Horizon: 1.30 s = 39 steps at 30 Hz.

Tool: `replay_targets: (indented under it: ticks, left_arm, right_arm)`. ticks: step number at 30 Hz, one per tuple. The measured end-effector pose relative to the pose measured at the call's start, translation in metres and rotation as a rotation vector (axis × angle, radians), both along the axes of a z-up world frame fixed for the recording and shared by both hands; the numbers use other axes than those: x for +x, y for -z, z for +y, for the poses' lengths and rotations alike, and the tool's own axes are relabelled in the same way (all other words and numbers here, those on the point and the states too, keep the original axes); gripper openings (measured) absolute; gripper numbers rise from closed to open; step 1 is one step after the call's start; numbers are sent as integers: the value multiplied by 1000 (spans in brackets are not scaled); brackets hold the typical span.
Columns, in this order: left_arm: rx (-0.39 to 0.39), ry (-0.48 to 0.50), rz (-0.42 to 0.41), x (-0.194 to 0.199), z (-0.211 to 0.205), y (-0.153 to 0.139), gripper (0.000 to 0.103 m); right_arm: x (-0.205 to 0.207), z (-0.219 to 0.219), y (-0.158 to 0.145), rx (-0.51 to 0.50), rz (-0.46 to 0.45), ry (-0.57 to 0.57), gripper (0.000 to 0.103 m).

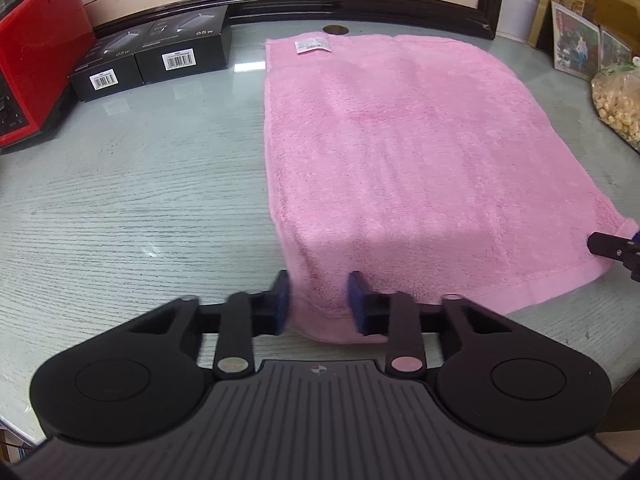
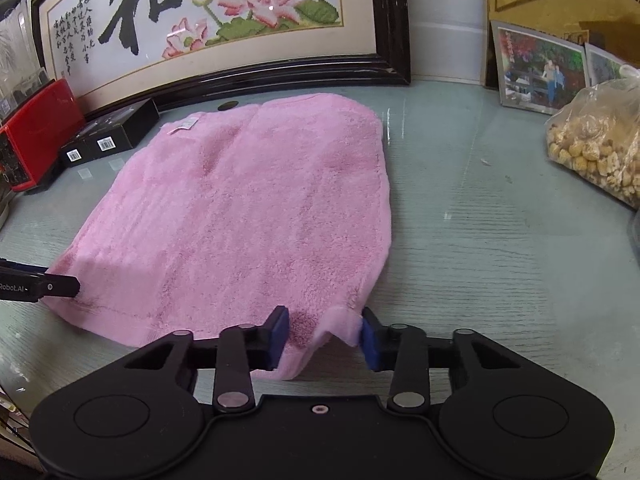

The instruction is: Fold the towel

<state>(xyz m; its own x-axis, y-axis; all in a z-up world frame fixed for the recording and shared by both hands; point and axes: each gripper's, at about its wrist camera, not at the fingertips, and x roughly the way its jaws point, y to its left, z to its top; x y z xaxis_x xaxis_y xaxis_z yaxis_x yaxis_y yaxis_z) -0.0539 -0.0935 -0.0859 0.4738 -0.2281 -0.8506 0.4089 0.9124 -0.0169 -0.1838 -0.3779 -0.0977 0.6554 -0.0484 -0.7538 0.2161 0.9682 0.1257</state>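
A pink towel (image 1: 400,140) lies spread flat on the glass-topped table (image 1: 140,200), its white label at the far edge. My left gripper (image 1: 320,304) grips the towel's near left corner, and the cloth is bunched between its blue pads. The right wrist view shows the same towel (image 2: 248,208). There my right gripper (image 2: 324,338) is closed on the near right corner, with a raised flap of cloth pressed against its right pad. Each gripper's tip also shows at the edge of the other's view.
A red appliance (image 1: 36,60) and two black boxes (image 1: 180,52) stand at the far left. A framed embroidery (image 2: 208,28) leans along the back. At the right are photo frames (image 2: 536,68) and a bag of nuts (image 2: 596,152).
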Motion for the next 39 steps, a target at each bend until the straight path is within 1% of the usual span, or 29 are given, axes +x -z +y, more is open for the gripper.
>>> replay_targets:
  ticks: [2, 3, 8, 13, 22, 27, 30, 34, 39]
  left_arm:
    - [4, -4, -2, 0, 0, 0, 6]
    - [6, -7, -3, 0, 1, -1, 5]
    - [8, -7, -12, -2, 3, -3, 5]
    - [8, 2, -33, -5, 3, -8, 4]
    - [-29, 3, -54, -4, 8, -21, 4]
    - [-59, 33, -86, -8, 11, -39, 4]
    - [-78, 75, -121, -17, 15, -60, 4]
    - [-103, 125, -153, -33, 23, -86, 4]
    - [-160, 139, -149, -43, 34, -111, 4]
  right_arm:
    - [-1, 0, 0, 4, 0, -3, 20]
    - [-2, 0, 0, 4, -2, -3, 19]
    - [-7, 0, -4, 3, -19, -7, 9]
    - [-10, 0, -8, 2, -43, -7, 6]
    - [-16, -1, -15, 5, -67, 13, 4]
    - [-20, -2, -27, -1, -93, 17, 3]
    - [-25, -1, -39, -8, -110, 20, 3]
    - [-38, 1, -61, -5, -130, 3, 3]
    - [-63, 0, -94, 23, -150, -13, 3]
